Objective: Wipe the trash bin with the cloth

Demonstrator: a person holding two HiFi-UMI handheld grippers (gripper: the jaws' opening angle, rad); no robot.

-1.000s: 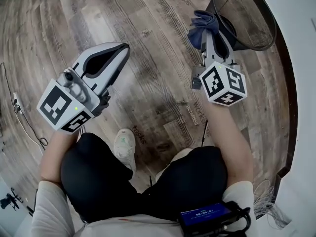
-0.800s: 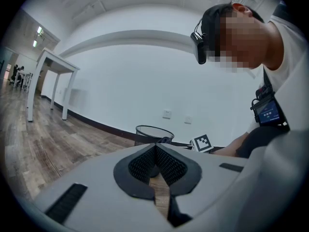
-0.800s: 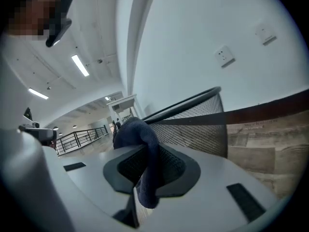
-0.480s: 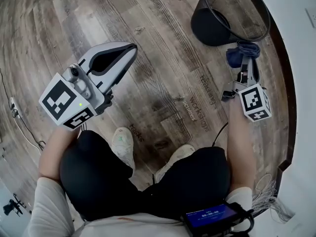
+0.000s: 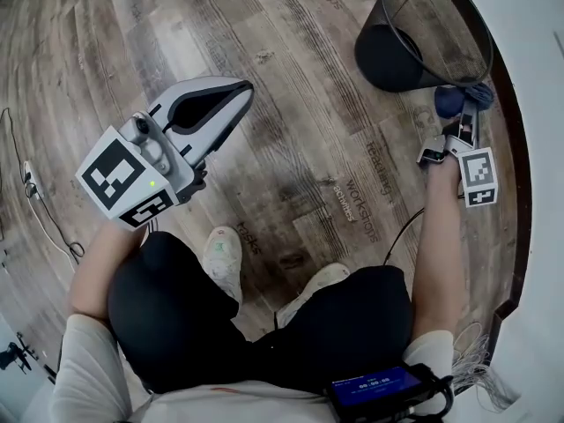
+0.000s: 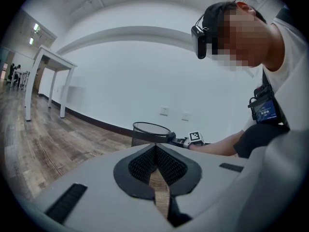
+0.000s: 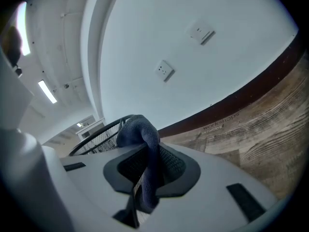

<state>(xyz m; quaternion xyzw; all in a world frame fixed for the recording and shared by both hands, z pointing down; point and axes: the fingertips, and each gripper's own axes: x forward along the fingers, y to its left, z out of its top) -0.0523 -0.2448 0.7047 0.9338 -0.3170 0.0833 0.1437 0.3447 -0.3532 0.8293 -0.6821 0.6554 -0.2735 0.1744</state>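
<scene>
Wood plank floor point(image 5: 291, 77). A black wire-mesh trash bin point(image 5: 458, 55) stands upright at 1 o'clock in the head view, round, open-topped, with a solid dark base. Left gripper point(image 5: 240, 91) at 10 o'clock, well apart from the bin, jaws closed together with nothing between them. Right gripper point(image 5: 462, 117) at 2 o'clock, jaws clamped on a dark blue cloth point(image 5: 451, 100), its bunched fold looping over the tips, just beside the bin wall at the bin's 5 o'clock; contact unclear.

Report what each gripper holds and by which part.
Right gripper pinches the blue cloth at a fold, its bunched end past the jaw tips. Left gripper holds nothing.
</scene>
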